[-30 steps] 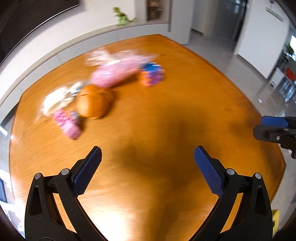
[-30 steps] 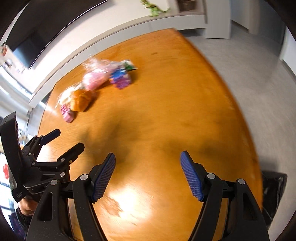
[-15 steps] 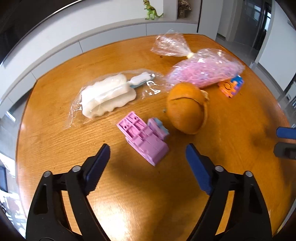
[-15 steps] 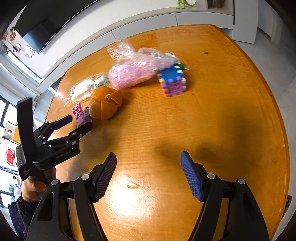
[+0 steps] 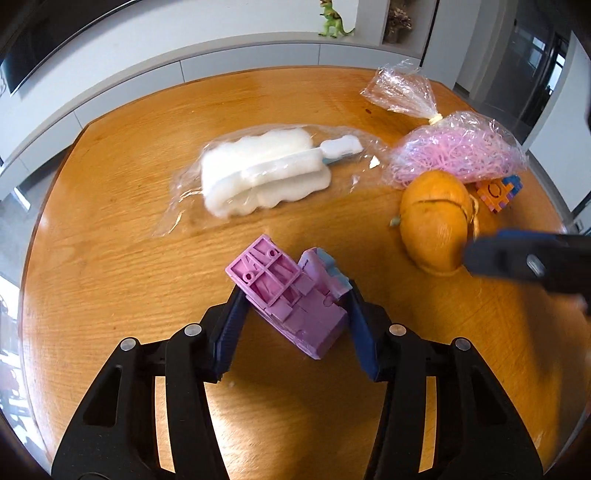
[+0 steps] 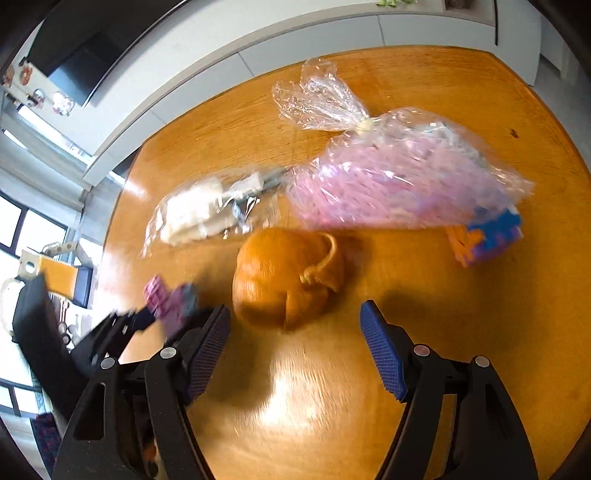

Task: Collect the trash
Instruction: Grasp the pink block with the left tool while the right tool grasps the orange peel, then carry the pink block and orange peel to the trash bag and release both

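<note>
A pink toy block piece [image 5: 291, 299] lies on the round wooden table [image 5: 129, 240], and my left gripper [image 5: 295, 306] is shut on it, one pad on each side. It also shows blurred in the right wrist view [image 6: 168, 299]. An orange peel ball [image 6: 288, 280] sits just ahead of my right gripper [image 6: 295, 332], which is open and empty. The peel also shows in the left wrist view [image 5: 436, 221], with the right gripper's finger [image 5: 524, 258] beside it.
A clear bag with a white fluffy duster [image 5: 262, 173] lies at the table's middle. A tied clear bag of pink shreds [image 6: 399, 184] lies behind the peel. A coloured block cube [image 6: 487, 236] sits to the right. A green dinosaur [image 5: 332, 22] stands on the far ledge.
My left gripper has moved forward and shut on the pink toy piece. My right gripper has moved forward and left up to the orange peel, still open.
</note>
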Demonstrator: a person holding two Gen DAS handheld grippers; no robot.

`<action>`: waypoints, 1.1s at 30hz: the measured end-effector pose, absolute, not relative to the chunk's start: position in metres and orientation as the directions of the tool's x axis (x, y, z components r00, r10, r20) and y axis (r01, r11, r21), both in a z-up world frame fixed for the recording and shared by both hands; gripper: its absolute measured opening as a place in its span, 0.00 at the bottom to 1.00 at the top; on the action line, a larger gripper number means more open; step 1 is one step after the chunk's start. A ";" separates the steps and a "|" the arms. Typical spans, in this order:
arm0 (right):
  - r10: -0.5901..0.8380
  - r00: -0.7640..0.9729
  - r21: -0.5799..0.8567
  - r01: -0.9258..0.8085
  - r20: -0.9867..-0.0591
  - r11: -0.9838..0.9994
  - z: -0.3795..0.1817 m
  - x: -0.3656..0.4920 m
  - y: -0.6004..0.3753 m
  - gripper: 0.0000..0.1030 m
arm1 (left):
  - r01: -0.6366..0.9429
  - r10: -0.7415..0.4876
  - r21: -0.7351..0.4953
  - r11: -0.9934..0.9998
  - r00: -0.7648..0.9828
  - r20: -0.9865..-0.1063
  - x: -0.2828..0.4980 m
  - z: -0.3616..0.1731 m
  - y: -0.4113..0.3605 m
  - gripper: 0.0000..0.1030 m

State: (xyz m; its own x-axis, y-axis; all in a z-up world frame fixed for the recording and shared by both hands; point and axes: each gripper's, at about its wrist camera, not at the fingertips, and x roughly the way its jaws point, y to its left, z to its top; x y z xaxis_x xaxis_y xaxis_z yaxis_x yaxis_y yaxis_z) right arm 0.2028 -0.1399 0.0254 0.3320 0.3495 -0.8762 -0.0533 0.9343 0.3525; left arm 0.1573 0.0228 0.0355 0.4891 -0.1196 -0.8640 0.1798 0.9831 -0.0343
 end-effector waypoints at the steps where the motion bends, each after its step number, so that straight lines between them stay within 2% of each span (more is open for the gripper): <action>1: 0.350 0.325 0.356 -0.042 -0.879 0.933 0.021 0.208 -0.136 0.71 | 0.177 -0.118 -0.035 0.984 0.489 -0.864 0.154 0.036 0.029 0.50; 3: 0.352 0.322 0.360 -0.035 -0.879 0.932 0.013 0.215 -0.131 0.66 | 0.169 -0.119 -0.040 0.985 0.488 -0.865 0.150 0.037 0.037 0.50; 5: 0.341 0.362 0.343 -0.062 -0.867 0.937 0.019 0.212 -0.127 0.54 | 0.165 -0.117 -0.040 0.986 0.489 -0.864 0.147 0.039 0.044 0.50; 7: 0.333 0.359 0.324 -0.088 -0.872 0.942 0.023 0.203 -0.126 0.52 | 0.163 -0.119 -0.043 0.986 0.495 -0.860 0.141 0.041 0.050 0.50; 17: 0.345 0.358 0.345 -0.066 -0.868 0.936 0.038 0.138 -0.179 0.52 | 0.222 -0.160 -0.047 0.974 0.529 -0.833 0.090 0.068 0.016 0.50; 25: 0.335 0.417 0.367 -0.003 -0.845 0.930 0.058 0.067 -0.252 0.52 | 0.302 -0.210 -0.052 0.952 0.521 -0.828 0.049 0.074 -0.057 0.50; 33: 0.283 0.487 0.384 0.120 -0.826 0.915 0.064 -0.008 -0.351 0.52 | 0.452 -0.316 -0.074 0.889 0.488 -0.813 -0.001 0.091 -0.163 0.50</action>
State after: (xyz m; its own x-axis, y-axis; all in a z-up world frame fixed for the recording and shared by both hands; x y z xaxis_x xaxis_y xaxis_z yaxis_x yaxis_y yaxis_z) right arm -0.0082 -0.3512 0.0639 0.4869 0.2833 -0.8262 0.1197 0.9154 0.3844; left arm -0.0006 -0.1633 0.0907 0.4884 -0.3158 -0.8135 0.4523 0.8888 -0.0735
